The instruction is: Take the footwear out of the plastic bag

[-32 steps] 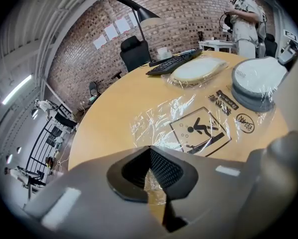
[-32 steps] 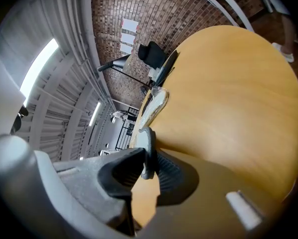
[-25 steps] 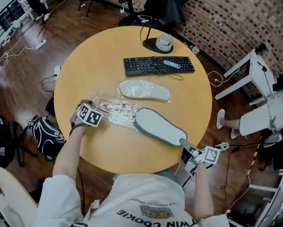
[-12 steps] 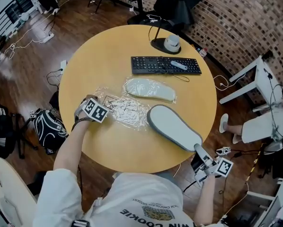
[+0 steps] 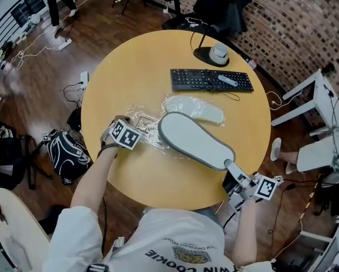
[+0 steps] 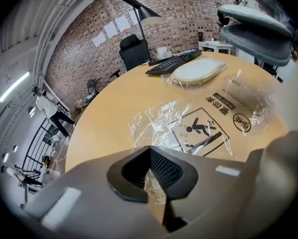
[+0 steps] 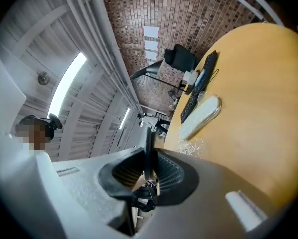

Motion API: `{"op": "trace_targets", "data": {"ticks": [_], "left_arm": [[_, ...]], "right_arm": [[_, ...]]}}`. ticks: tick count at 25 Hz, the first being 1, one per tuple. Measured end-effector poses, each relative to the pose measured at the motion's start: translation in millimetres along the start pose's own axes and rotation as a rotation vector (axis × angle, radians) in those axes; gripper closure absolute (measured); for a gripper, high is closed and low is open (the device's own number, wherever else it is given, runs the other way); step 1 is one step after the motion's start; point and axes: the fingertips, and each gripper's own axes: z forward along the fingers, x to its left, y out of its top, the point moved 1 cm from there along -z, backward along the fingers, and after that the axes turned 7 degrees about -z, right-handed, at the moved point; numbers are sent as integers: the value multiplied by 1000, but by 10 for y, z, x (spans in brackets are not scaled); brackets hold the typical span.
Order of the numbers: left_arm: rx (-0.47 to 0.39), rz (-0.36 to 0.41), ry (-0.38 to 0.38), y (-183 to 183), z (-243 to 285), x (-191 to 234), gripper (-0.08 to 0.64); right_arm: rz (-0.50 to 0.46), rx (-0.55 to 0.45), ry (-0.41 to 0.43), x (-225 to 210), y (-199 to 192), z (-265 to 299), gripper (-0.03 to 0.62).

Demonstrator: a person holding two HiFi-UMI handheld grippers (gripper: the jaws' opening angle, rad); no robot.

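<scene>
A grey slipper [image 5: 195,140] hangs sole-up and tilted above the round wooden table [image 5: 130,67]. My right gripper [image 5: 230,170] is shut on its heel end, and a thin edge of the slipper [image 7: 148,148] stands between the pads of that gripper [image 7: 148,167]. Its toe reaches over the crumpled clear plastic bag [image 5: 149,130]. My left gripper [image 5: 137,129] is shut on the bag's near edge, pinning the film [image 6: 199,128] between the pads [image 6: 154,180]. A second, white slipper [image 5: 193,109] lies wrapped in clear plastic beyond the bag.
A black keyboard [image 5: 212,79] with a white object on it and a lamp base [image 5: 215,54] sit at the table's far side. On the floor there is a black bag [image 5: 67,154] at the left. A white desk [image 5: 311,95] and a person's foot [image 5: 276,149] are at the right.
The right gripper has swung the grey slipper back inward, so its toe now hangs over the bag near the wrapped slipper. The left gripper has stayed shut on the bag.
</scene>
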Motion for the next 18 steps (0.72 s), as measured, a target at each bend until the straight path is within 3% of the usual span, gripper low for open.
{"op": "trace_targets", "data": {"ticks": [12, 18], "left_arm": [[-71, -16, -99, -11, -22, 29, 557], [-103, -31, -123, -9, -37, 40, 557]], "right_arm": [[61, 100, 35, -202, -327, 1102, 529], [99, 123, 4, -422, -437, 1358, 529]]}}
